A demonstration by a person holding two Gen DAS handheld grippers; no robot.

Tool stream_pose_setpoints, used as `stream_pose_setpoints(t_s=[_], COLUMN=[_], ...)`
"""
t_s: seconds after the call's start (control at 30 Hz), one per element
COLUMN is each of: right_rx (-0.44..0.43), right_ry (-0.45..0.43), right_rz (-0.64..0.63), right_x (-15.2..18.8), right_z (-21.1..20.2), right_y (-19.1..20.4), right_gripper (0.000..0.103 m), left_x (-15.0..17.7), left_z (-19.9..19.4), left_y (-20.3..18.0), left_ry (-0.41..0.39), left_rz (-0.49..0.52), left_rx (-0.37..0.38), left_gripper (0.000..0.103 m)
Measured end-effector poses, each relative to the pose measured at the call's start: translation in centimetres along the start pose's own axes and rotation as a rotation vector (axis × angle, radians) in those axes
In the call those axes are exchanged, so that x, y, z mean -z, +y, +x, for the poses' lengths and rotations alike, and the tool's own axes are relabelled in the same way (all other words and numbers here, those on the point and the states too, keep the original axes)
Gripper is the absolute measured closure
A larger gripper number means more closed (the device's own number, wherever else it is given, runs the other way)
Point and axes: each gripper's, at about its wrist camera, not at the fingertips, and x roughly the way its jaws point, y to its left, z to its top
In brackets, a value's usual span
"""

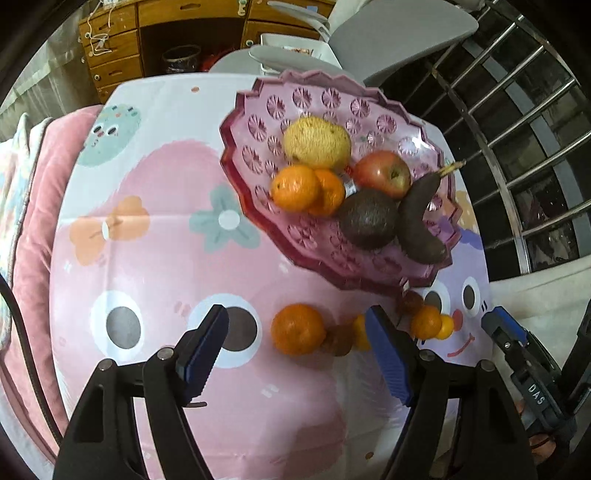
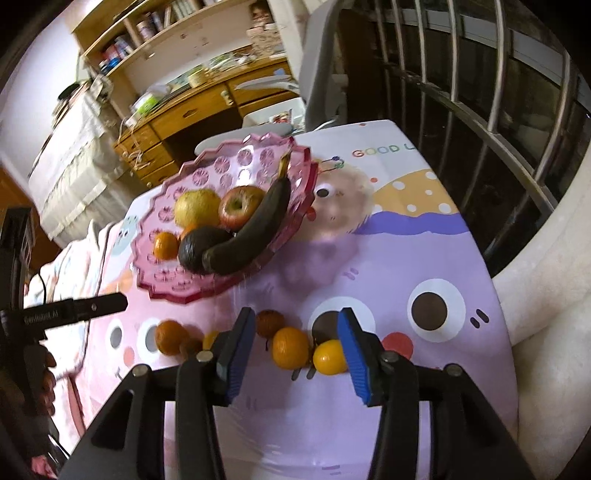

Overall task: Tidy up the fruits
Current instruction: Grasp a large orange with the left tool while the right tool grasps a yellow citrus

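Observation:
A pink plastic fruit tray (image 1: 258,110) (image 2: 177,284) holds a yellow pear (image 1: 317,142), two oranges (image 1: 295,188), a red apple (image 1: 384,173), a dark avocado (image 1: 367,218) and a blackened banana (image 1: 417,221). Loose on the cloth lie an orange (image 1: 298,328) (image 2: 170,336), small brown and yellow fruits (image 1: 340,339), another orange (image 2: 290,348) and a yellow fruit (image 2: 328,357). My left gripper (image 1: 297,332) is open, empty, with the loose orange between its fingers ahead. My right gripper (image 2: 297,339) is open, empty, just before the orange and yellow fruit.
The table wears a pink and purple cartoon cloth (image 1: 166,258). A metal railing (image 2: 498,92) runs along the right. A grey chair (image 1: 388,33) and wooden desk (image 2: 192,110) stand behind. A pink cushion (image 1: 40,177) lies left.

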Motion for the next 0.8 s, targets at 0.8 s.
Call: stream_pose_setpoints(t_s=[0.8], right_rx=[0.107], right_ry=[0.118], right_rz=[-0.398], right_x=[3.5], right_z=[4.9], right_y=[-0.7], right_gripper=[0.055], left_x=[0.4], left_z=[6.4], left_y=[-0.5], left_ry=[0.169], left_rz=[0.089], left_rx=[-0.07], left_gripper=[0.019])
